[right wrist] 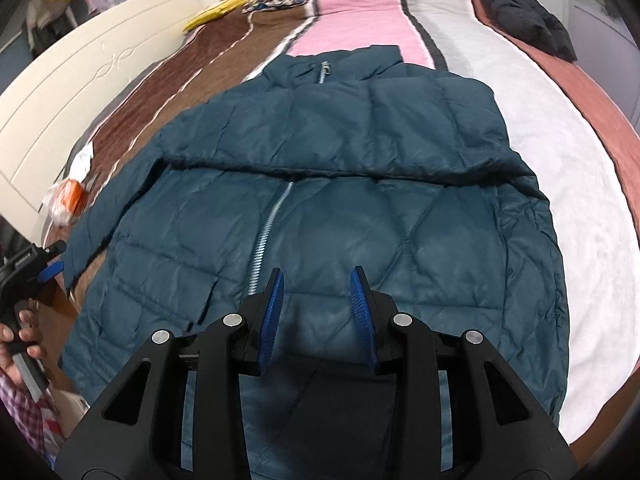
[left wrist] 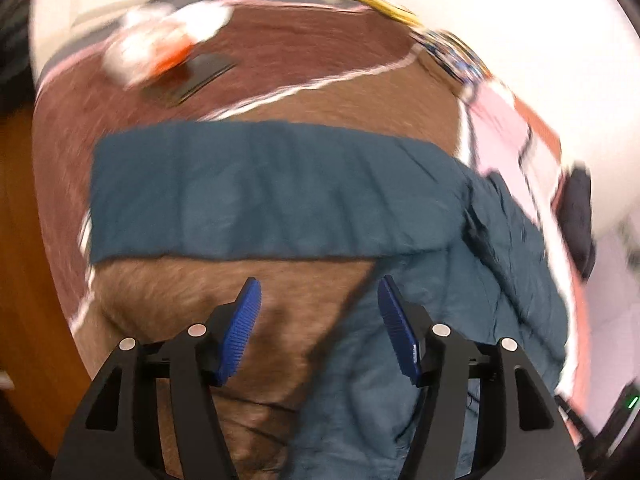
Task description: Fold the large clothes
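A teal quilted jacket (right wrist: pixel 328 200) lies spread across a bed (right wrist: pixel 560 160) covered in striped blankets, collar toward the far end, one sleeve folded across its chest. The right gripper (right wrist: pixel 318 312) hovers over the jacket's hem, jaws spread, pinching nothing. The left gripper (left wrist: pixel 318 328), jaws spread wide and empty, hangs above the other, outstretched sleeve (left wrist: pixel 260 192).

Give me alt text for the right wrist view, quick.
A teal puffer jacket lies zipper-up on a striped bedspread, one sleeve folded across its chest. The right gripper hovers open over its lower front, holding nothing. At the left edge, a hand holds the left gripper.
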A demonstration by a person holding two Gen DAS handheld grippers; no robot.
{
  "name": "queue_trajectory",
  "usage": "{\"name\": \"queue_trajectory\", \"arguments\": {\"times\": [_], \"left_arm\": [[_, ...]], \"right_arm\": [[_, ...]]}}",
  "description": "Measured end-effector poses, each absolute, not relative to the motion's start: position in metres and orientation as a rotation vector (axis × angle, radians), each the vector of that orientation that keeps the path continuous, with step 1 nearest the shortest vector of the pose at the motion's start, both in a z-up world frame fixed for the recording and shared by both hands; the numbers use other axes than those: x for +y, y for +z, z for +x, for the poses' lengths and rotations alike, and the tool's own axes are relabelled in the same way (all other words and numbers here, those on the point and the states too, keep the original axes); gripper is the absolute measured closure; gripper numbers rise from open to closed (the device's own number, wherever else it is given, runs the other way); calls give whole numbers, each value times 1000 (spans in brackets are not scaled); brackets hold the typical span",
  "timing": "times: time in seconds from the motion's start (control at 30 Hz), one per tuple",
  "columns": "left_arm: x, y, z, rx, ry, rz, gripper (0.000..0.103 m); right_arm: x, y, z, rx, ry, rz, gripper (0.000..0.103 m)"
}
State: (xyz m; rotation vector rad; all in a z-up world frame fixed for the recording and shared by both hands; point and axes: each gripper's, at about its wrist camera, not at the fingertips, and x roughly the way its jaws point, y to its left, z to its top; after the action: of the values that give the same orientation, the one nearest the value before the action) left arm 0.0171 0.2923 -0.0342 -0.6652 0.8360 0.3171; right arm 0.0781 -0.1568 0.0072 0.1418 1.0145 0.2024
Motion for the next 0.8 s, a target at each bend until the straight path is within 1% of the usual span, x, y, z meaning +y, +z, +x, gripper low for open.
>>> {"name": "queue_trajectory", "arguments": {"times": [0.2, 0.4, 0.6, 0.73, 0.8], "left_arm": [[347, -72, 1, 800, 334, -1022, 42], [362, -107, 10, 744, 318, -1293, 42], [363, -127, 23, 742, 390, -1346, 42], [369, -125, 28, 714, 433, -1336, 42], [369, -121, 32, 707, 454, -1303, 46]], "right_arm": [[-143, 6, 79, 1024, 218, 134, 67], [-138, 3, 80, 1036, 224, 117, 67], [-140, 2, 83, 1040, 221, 128, 67], [-142, 2, 86, 1044, 221, 127, 67], [-145, 2, 88, 1049, 221, 133, 67]]}}
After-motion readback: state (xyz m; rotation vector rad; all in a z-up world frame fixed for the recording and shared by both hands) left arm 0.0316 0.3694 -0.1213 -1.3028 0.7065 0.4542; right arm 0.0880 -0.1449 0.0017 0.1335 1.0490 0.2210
